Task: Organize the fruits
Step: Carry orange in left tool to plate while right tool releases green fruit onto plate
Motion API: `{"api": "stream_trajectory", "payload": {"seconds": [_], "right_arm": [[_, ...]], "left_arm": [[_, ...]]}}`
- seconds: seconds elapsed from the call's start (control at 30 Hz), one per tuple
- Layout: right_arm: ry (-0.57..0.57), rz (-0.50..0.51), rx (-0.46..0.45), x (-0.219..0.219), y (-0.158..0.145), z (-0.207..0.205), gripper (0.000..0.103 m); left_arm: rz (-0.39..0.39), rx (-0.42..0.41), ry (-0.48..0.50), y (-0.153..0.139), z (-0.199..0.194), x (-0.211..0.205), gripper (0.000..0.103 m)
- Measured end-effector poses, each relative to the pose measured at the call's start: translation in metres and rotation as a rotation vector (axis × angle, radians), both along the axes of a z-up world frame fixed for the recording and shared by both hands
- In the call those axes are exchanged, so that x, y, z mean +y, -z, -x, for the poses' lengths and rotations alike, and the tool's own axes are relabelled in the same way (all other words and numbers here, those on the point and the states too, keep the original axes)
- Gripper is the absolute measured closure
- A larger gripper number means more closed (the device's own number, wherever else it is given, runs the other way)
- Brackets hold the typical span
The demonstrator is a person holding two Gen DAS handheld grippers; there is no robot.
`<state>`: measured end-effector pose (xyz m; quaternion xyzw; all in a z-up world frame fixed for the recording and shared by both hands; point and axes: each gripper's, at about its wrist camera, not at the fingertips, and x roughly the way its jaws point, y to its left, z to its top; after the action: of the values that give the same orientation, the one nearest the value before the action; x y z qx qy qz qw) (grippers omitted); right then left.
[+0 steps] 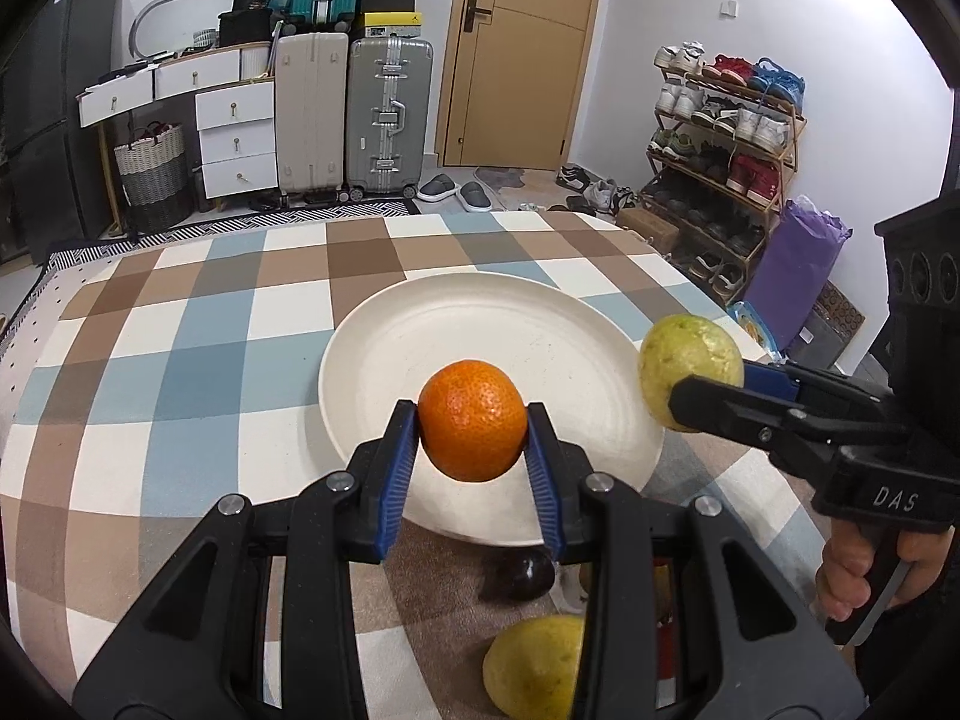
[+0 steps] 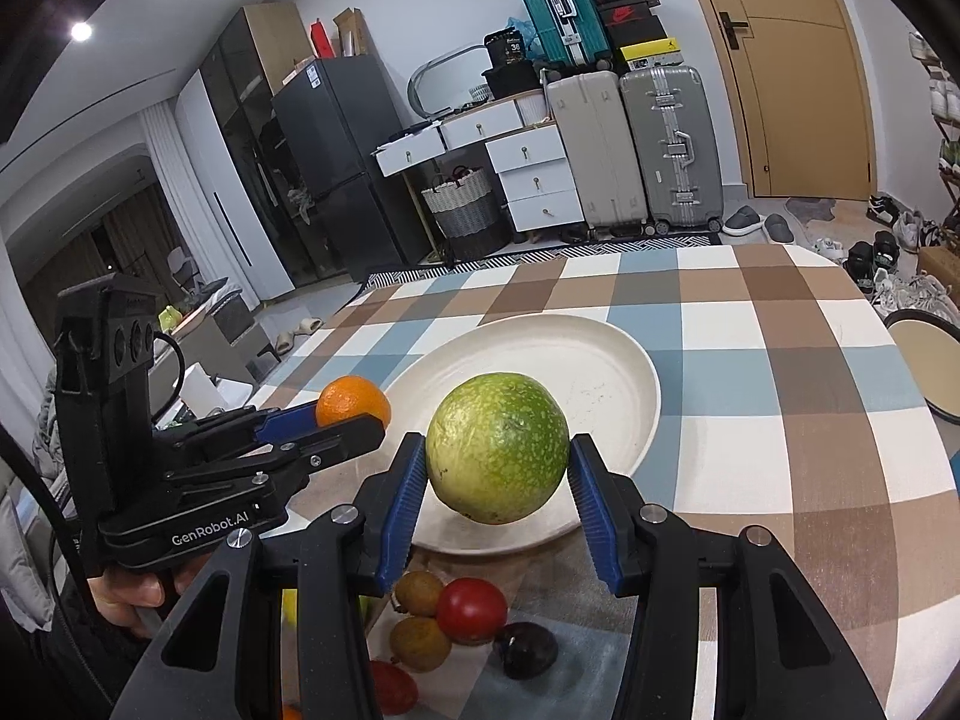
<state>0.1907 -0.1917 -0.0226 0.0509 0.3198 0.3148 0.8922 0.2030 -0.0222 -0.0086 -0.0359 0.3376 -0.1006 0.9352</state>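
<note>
My left gripper (image 1: 473, 427) is shut on an orange (image 1: 472, 420) and holds it above the near rim of a white plate (image 1: 480, 324). My right gripper (image 2: 498, 459) is shut on a green-yellow round fruit (image 2: 498, 447) above the plate's near edge (image 2: 624, 360). The right gripper also shows in the left wrist view (image 1: 690, 396) with its fruit (image 1: 684, 354) at the plate's right rim. The left gripper shows in the right wrist view (image 2: 354, 414) with the orange (image 2: 351, 399). The plate is bare.
Loose fruits lie on the checked tablecloth (image 2: 780, 420) near me: a yellow-green fruit (image 1: 534, 666), a dark plum (image 2: 525, 648), a red tomato (image 2: 471, 609), two brown kiwis (image 2: 420, 591). A round tray (image 2: 927, 360) sits past the table's right edge.
</note>
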Motion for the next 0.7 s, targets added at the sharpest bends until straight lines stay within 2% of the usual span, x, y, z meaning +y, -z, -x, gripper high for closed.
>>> {"api": "stream_trajectory", "payload": {"seconds": [0.3,0.43,0.7], "right_arm": [[0.003,0.014,0.092,0.007,0.023,-0.02,0.054],[-0.002,0.043,0.083,0.014,0.026,-0.024,0.054],[0.017,0.051,0.088,0.015,0.03,-0.026,0.054]], "left_arm": [[0.007,0.052,-0.03,0.021,-0.014,0.005,0.07],[-0.019,0.056,-0.04,0.026,-0.016,0.006,0.07],[-0.007,0.061,-0.038,0.029,-0.016,0.006,0.07]]}}
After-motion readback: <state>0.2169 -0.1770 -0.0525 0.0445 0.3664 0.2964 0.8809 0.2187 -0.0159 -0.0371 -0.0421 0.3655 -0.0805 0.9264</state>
